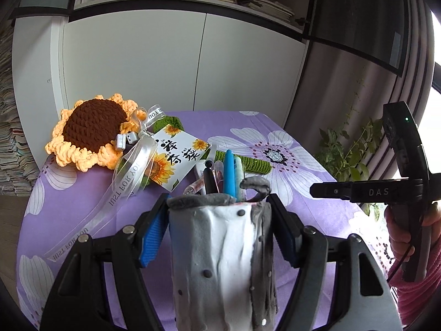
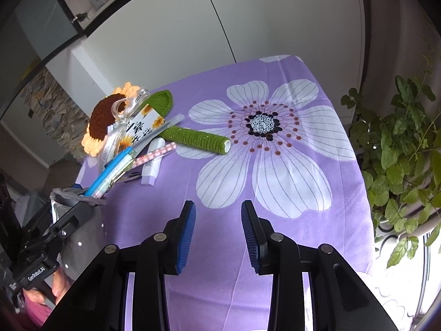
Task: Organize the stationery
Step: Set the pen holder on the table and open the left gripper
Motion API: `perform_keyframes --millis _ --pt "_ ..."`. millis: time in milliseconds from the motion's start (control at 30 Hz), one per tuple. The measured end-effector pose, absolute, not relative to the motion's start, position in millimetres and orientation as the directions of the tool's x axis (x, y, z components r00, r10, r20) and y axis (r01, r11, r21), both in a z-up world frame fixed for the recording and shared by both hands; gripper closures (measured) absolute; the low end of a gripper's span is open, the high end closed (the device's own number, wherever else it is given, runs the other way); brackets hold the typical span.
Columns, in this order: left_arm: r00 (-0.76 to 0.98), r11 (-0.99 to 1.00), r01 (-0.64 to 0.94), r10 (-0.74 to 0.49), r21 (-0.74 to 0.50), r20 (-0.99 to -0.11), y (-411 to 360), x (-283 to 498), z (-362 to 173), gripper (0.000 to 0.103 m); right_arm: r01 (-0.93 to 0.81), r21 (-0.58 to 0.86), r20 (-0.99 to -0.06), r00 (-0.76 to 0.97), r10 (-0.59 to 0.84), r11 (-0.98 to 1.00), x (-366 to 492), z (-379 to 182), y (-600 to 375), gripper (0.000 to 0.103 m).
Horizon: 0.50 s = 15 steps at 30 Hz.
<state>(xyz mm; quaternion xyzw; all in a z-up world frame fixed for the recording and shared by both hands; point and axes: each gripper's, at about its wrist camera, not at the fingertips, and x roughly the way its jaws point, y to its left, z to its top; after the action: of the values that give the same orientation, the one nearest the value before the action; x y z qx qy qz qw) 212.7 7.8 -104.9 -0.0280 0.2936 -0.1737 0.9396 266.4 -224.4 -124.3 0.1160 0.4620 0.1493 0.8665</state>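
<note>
Purple floral tablecloth [image 2: 275, 182] lies bare before the empty, parted right gripper [image 2: 218, 231]; only its view shows loose pens [image 2: 154, 155], while the pen holder [image 1: 220, 262] is clamped by the left gripper [image 1: 217, 220]

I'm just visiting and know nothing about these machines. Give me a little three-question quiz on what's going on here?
1. True or false: the left tongs are clamped on the grey pen holder.
2. What do the right tongs hold? A) a pink checked pen B) nothing C) the sunflower
3. Fill in: the crochet sunflower lies on a ____ flowered tablecloth.

Key: 1 true; 2 B; 3 purple.
</note>
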Motion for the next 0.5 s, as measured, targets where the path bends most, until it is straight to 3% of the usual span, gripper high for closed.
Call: perform_keyframes --millis 500 --pt "0.780 0.904 0.375 -0.426 -0.204 -0.458 27.5 182.8 -123.5 0.034 -0.190 0.300 -0.802 0.481 0.355 0.935 278.7 -121.4 -183.5 0.068"
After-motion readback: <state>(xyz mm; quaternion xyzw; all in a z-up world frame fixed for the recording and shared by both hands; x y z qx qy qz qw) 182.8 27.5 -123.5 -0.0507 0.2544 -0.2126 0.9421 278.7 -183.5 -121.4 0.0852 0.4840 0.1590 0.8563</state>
